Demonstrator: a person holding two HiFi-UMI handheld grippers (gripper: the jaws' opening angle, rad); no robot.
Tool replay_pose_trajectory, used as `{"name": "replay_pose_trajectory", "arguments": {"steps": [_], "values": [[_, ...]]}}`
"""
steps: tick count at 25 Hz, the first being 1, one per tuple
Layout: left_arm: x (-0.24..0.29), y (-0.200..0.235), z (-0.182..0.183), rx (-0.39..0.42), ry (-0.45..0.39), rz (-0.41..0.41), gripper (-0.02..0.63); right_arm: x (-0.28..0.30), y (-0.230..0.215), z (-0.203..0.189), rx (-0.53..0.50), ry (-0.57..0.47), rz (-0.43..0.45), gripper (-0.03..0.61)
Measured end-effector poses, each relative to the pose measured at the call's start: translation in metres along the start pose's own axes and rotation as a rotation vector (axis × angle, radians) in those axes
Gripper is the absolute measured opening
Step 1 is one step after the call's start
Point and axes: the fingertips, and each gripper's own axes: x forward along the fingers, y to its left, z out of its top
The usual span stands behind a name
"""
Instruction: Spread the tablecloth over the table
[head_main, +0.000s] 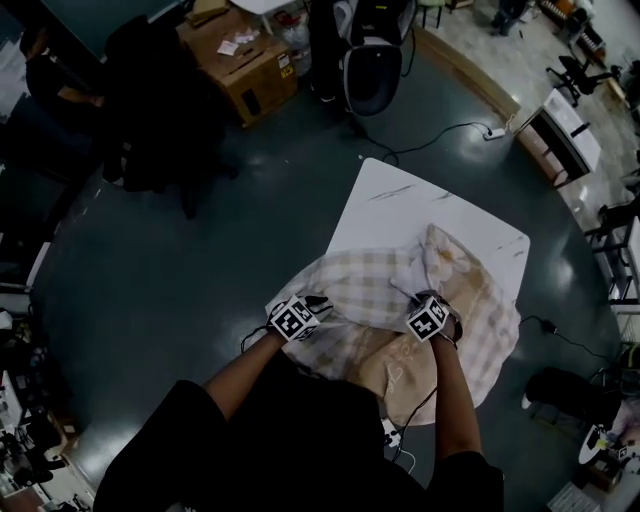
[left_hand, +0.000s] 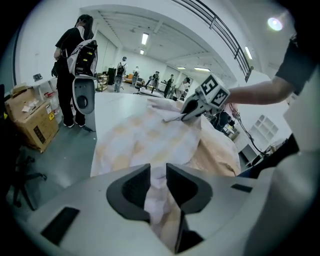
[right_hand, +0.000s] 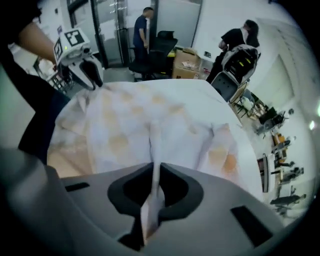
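Tablecloth (head_main: 372, 285) bunched on table (head_main: 400, 205); only gripper views show left tongs (left_hand: 158, 171), right tongs (right_hand: 154, 171) pinching folds.

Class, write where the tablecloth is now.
In the head view the tablecloth lies bunched on the near half of the white table, held by the left gripper and right gripper.

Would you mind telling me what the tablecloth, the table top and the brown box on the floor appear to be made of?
The tablecloth looks like soft woven fabric, matte, in a beige-and-white check; it bunches and creases. The table top is a hard, smooth white slab with grey veins: marble-look, possibly laminate. The box looks like brown cardboard, matte, with folded flaps.
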Motion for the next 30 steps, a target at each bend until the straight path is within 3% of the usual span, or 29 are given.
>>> {"name": "replay_pose_trajectory", "arguments": {"steps": [3, 8, 11, 14, 19, 23, 28, 30], "values": [[-0.009, 0.001, 0.001, -0.018, -0.042, -0.017, 0.092, -0.022, -0.016, 0.017, 0.01, -0.047, -0.1, 0.018], [-0.01, 0.011, -0.01, -0.037, -0.02, -0.091, 0.095, -0.096, -0.069, 0.107, 0.151, -0.416, -0.202, 0.018], [-0.011, 0.024, -0.018, -0.053, -0.003, -0.121, 0.103, -0.14, -0.102, 0.178, 0.126, -0.563, -0.211, 0.018], [-0.02, 0.032, -0.02, -0.073, -0.017, -0.127, 0.103, -0.169, -0.126, 0.248, 0.058, -0.645, -0.201, 0.018], [-0.03, 0.044, -0.022, -0.145, -0.055, -0.111, 0.103, -0.174, -0.157, 0.34, -0.04, -0.678, -0.185, 0.018], [-0.044, 0.057, -0.023, -0.169, -0.115, -0.108, 0.103, -0.117, -0.167, 0.393, -0.047, -0.619, -0.187, 0.018], [-0.056, 0.062, -0.037, -0.16, -0.12, -0.102, 0.103, -0.022, -0.157, 0.426, 0.026, -0.518, -0.162, 0.02], [-0.062, 0.057, -0.036, -0.148, -0.121, -0.115, 0.103, -0.001, -0.158, 0.426, 0.03, -0.457, -0.197, 0.025]]}}
